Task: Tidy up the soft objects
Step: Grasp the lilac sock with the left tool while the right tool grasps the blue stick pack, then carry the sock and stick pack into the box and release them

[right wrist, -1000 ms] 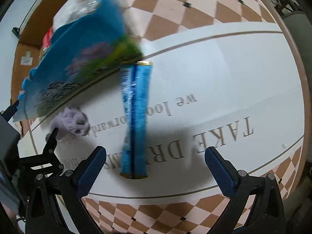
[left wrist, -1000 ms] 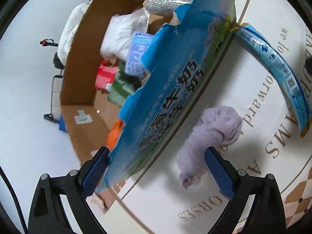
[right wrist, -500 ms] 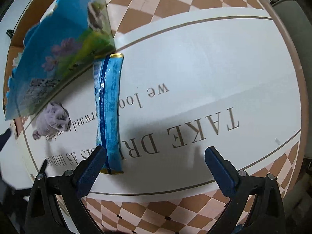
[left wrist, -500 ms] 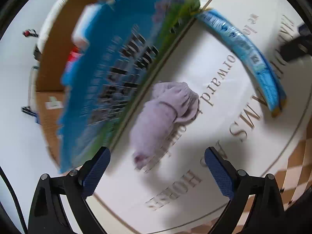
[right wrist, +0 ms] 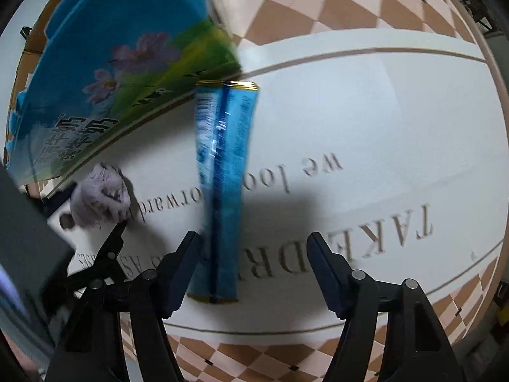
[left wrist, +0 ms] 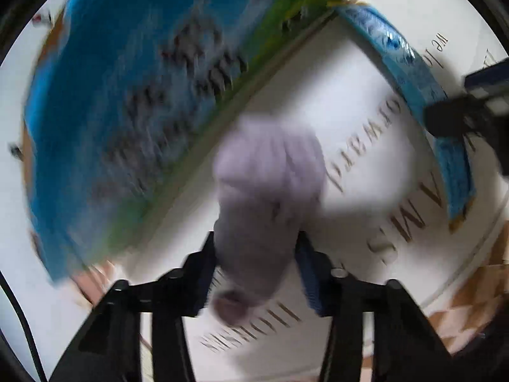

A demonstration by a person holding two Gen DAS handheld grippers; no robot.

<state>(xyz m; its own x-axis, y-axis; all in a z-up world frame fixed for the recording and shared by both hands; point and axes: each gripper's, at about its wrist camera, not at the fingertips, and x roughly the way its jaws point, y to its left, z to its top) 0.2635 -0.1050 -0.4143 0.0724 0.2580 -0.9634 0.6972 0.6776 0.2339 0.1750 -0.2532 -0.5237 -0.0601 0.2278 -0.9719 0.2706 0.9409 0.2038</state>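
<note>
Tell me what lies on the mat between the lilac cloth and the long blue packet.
Only bare mat with printed lettering lies between lilac cloth and blue packet, in both wrist views.

Both my tongs are matte black plastic frames with forked arms. The left gripper point(left wrist: 256, 269) and right gripper point(right wrist: 253, 269) have ribbed dark-blue pads point(right wrist: 324, 273) on the fingers, plus small silver screws point(right wrist: 358, 274) just behind those pads. A thin black cable point(left wrist: 19, 324) runs left of the left frame.

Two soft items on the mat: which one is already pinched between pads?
The lilac sock: the left gripper has just closed onto it. The blue packet only sits between the right gripper's closing jaws.
</note>
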